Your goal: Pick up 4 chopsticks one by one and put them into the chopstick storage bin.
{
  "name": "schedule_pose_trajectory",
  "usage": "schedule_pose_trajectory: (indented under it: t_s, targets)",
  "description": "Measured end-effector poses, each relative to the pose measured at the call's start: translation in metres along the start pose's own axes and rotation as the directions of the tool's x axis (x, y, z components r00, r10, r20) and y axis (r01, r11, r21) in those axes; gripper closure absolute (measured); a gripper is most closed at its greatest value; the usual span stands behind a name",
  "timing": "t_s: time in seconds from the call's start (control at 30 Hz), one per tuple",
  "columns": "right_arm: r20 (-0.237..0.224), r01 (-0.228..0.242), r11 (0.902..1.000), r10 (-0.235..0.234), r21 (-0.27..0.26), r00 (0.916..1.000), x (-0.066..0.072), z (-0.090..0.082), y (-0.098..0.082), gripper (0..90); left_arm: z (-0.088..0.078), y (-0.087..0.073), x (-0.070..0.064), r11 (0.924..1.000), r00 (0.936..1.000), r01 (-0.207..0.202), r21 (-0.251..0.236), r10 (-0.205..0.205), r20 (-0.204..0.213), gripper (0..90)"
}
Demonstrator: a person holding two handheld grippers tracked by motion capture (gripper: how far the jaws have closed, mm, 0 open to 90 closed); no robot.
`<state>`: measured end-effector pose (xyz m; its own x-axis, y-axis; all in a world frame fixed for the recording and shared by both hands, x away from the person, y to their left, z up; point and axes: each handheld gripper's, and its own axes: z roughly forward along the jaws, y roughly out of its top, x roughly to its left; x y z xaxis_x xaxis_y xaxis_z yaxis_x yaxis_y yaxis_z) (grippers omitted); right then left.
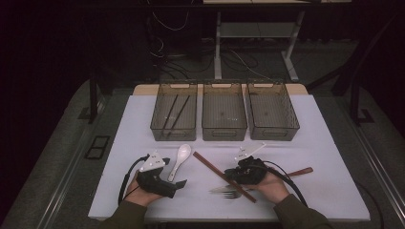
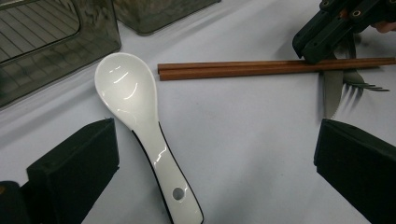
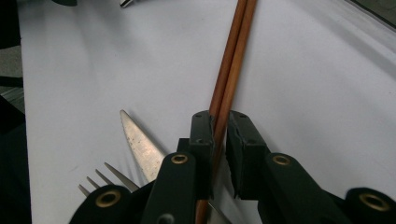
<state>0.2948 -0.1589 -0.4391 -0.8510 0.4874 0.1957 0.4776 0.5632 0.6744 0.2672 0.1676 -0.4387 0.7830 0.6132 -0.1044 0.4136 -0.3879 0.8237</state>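
Sorting of cutlery into the three smoky translucent plastic bins (image 1: pixel 224 125) at twelve o'clock on the white tabletop (image 1: pixel 315 143) is judged to be only begun. A dark pair of chopsticks (image 1: pixel 174 114) lies in the leftmost bin, while the middle and right bins appear empty. The pair of reddish-brown wooden chopsticks (image 1: pixel 210 167), the white ceramic soup spoon (image 1: pixel 180 158), the steel fork (image 1: pixel 230 194), the serrated steel knife (image 3: pixel 137 144) and a brown utensil handle (image 1: pixel 301 171) at three o'clock are left on the tabletop.

The right gripper (image 3: pixel 219 135) is held low at five o'clock, pointing towards nine o'clock, and its fingers (image 3: pixel 203 140) are seen closed on the wooden chopsticks, which lie diagonally across the knife and fork and are not yet lifted.

The left gripper (image 1: pixel 179 186) is rested at seven o'clock, aimed towards three o'clock. Its fingers (image 2: pixel 74 172) are spread wide, with the spoon's handle lying between them untouched.
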Motion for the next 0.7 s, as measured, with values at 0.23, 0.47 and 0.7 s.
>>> schedule_pose_trajectory:
  t_s: [0.23,0.47,0.7]
  targets:
    - [0.011,-0.005,1.0,0.005,0.005,0.9999,-0.0021,0.0002,-0.001,80.0,0.0001,0.0001,-0.0001,1.0,1.0,-0.001,0.0,0.001,0.0,0.0]
    - [0.024,-0.011,0.9999,0.011,0.009,0.9996,-0.0047,0.0012,-0.0019,80.0,0.0002,0.0001,-0.0001,1.0,1.0,-0.002,-0.001,0.002,-0.001,0.0]
    - [0.044,-0.014,0.9997,0.013,0.021,0.999,-0.0071,0.0042,-0.004,80.0,0.0004,0.0001,-0.0002,1.0,1.0,-0.004,0.0,0.004,0.0,0.0]
